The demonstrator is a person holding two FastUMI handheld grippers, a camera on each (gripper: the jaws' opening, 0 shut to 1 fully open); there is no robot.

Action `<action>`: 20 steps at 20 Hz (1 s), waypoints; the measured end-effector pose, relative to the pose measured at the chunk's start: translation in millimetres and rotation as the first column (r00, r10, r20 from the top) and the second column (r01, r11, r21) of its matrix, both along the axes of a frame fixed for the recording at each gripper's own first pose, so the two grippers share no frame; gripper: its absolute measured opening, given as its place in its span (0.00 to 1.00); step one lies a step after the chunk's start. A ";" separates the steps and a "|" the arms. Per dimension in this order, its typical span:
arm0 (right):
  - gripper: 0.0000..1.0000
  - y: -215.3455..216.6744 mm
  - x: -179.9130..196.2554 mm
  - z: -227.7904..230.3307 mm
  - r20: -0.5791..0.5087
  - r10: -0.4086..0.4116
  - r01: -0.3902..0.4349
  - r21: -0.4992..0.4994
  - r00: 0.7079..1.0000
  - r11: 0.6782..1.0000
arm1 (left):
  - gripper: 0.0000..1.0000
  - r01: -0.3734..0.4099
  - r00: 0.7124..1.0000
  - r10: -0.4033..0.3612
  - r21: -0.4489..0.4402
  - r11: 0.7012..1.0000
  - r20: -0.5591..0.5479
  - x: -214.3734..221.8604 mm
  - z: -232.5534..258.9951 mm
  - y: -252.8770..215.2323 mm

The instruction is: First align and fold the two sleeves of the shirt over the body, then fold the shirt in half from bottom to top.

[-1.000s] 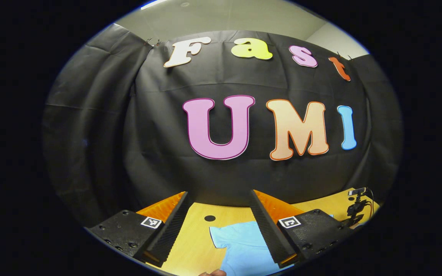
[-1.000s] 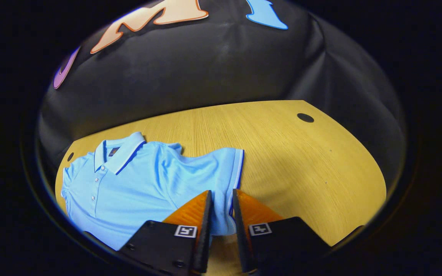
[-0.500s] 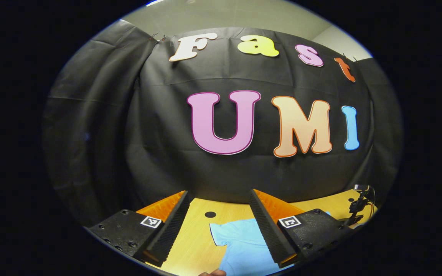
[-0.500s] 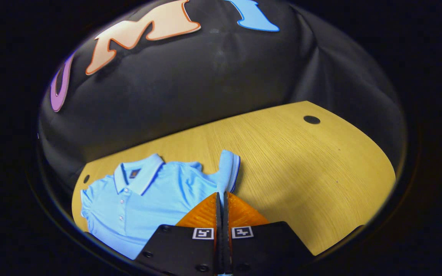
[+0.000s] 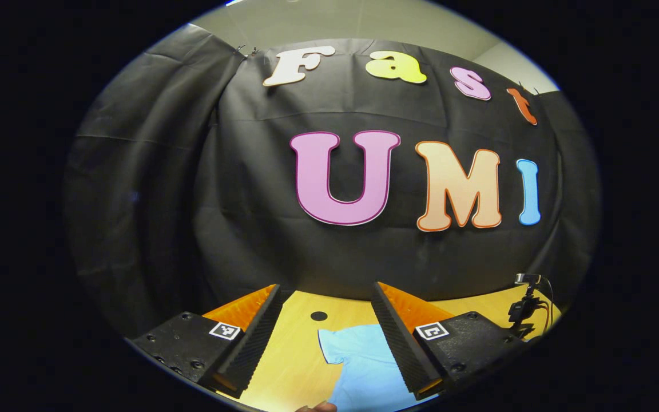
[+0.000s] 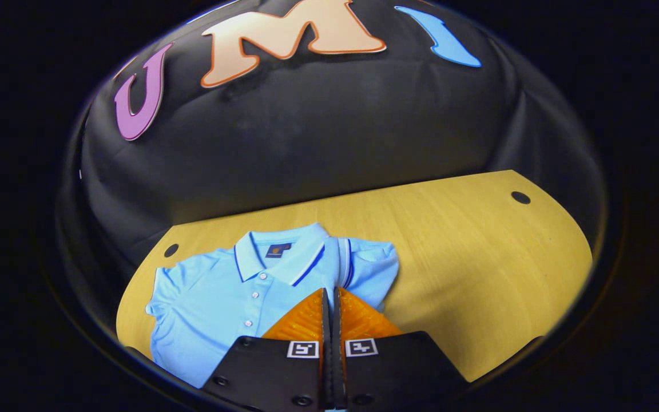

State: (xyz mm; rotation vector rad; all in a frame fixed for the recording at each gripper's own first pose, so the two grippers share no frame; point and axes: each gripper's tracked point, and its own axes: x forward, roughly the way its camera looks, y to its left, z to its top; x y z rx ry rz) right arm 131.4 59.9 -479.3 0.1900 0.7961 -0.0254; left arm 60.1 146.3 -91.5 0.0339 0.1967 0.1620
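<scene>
A light blue polo shirt (image 6: 221, 292) lies face up on the wooden table (image 6: 467, 257), collar toward the booth wall. My right gripper (image 6: 330, 292) is shut on the shirt's right sleeve (image 6: 344, 264), which stands lifted and is drawn inward over the body beside the collar. In the left gripper view, my left gripper (image 5: 326, 292) hangs open above the table, nothing between its fingers. Below it lie the shirt's other sleeve and side (image 5: 358, 360). A bit of a hand (image 5: 318, 407) shows at the bottom edge.
Round cable holes (image 6: 520, 197) (image 6: 171, 250) mark the table's far corners. A small camera on a black stand (image 5: 527, 303) sits at the table's right side in the left gripper view. Bare wood stretches right of the shirt.
My right gripper closed on the right sleeve, lifted it and carried it leftward over the shirt's body. The left gripper stayed open and drifted only slightly.
</scene>
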 end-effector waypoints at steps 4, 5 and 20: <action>0.03 25.5 -10.4 -18.5 -0.035 0.054 -0.054 -0.023 0.998 0.998 | 0.95 -0.005 1.000 0.005 0.002 1.000 -0.020 -4.1 -10.2 7.4; 0.04 29.3 -16.2 -29.3 -0.070 0.059 -0.061 -0.024 0.996 0.998 | 0.93 -0.002 1.000 0.002 0.000 1.000 -0.027 -3.3 -14.4 8.3; 0.99 -44.9 -51.8 112.4 0.114 0.043 -0.029 -0.116 0.993 0.993 | 0.95 0.005 0.953 -0.054 -0.165 0.986 -0.298 64.2 -199.1 9.2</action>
